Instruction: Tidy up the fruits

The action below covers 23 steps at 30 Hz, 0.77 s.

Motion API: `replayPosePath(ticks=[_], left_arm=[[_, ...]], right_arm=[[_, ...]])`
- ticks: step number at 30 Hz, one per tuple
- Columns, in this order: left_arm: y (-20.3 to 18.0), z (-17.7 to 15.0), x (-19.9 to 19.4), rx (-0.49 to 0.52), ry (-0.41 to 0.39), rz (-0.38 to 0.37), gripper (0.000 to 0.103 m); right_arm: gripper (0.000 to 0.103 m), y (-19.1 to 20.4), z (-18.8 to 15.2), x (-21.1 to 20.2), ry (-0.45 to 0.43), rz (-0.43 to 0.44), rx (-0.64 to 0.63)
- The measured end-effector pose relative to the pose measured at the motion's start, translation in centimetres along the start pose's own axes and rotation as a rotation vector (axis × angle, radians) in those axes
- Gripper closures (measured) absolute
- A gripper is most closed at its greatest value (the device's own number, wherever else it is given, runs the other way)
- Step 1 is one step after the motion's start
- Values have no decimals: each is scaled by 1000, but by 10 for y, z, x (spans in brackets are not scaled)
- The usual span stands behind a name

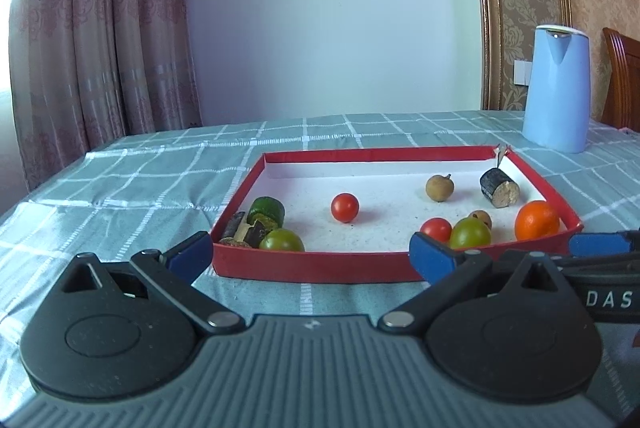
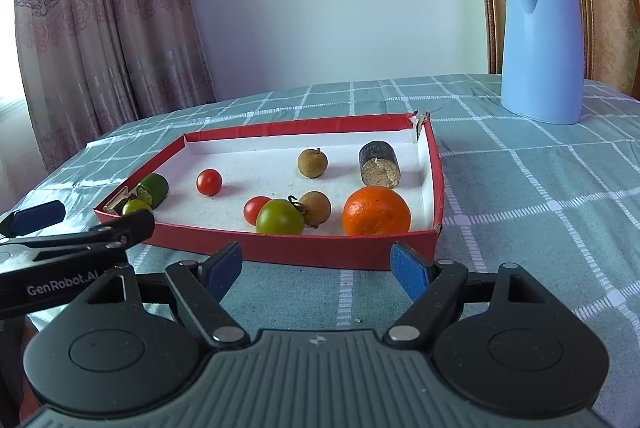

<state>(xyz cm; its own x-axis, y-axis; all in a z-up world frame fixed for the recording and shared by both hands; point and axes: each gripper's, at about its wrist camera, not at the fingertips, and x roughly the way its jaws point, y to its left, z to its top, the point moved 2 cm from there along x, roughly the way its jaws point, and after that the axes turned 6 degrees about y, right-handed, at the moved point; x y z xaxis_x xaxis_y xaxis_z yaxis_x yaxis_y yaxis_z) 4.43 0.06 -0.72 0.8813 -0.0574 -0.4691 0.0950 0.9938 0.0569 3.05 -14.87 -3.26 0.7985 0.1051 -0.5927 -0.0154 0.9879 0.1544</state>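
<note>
While both grippers wait in front of it, a shallow red tray (image 2: 340,252) with a white floor sits on a table under a green checked cloth (image 2: 540,188), holding all the fruit. An orange (image 2: 376,210) lies in the near right corner. Just left of it are a brown longan (image 2: 317,208), a green tomato (image 2: 279,218) touching it, and a red tomato (image 2: 256,208) partly hidden behind the green one. A second red tomato (image 2: 209,182) sits alone near the middle, and a second longan (image 2: 312,163) lies farther back. A short dark cylinder (image 2: 379,164) with a pale cut end lies on its side toward the far right corner. In the near left corner, a green cut piece (image 1: 266,213), another green tomato (image 1: 282,241) and some dark pieces (image 1: 244,230) are bunched together.

The left gripper (image 1: 310,254) rests just before the tray's near wall, its blue-padded fingers (image 1: 430,256) spread wide and holding nothing. The right gripper (image 2: 316,268) sits beside it, facing the near right stretch of the wall, fingers (image 2: 408,270) also wide apart and empty.

A pale blue kettle (image 2: 542,44) stands behind the tray to the right. A patterned curtain (image 2: 100,28) hangs at the left.
</note>
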Motion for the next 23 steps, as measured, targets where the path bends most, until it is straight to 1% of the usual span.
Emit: replayPosePath(ticks=[6, 10, 14, 23], left_arm=[[0, 0, 1, 3, 13, 7, 0], [1, -1, 0, 7, 2, 18, 0], [0, -1, -1, 14, 0, 7, 0], [0, -4, -7, 19, -27, 23, 0]], right_arm=[[22, 0, 0, 0, 4, -1, -4], [22, 0, 0, 0, 4, 0, -3], [22, 1, 0, 0, 7, 1, -4], [22, 1, 0, 1, 7, 3, -5]])
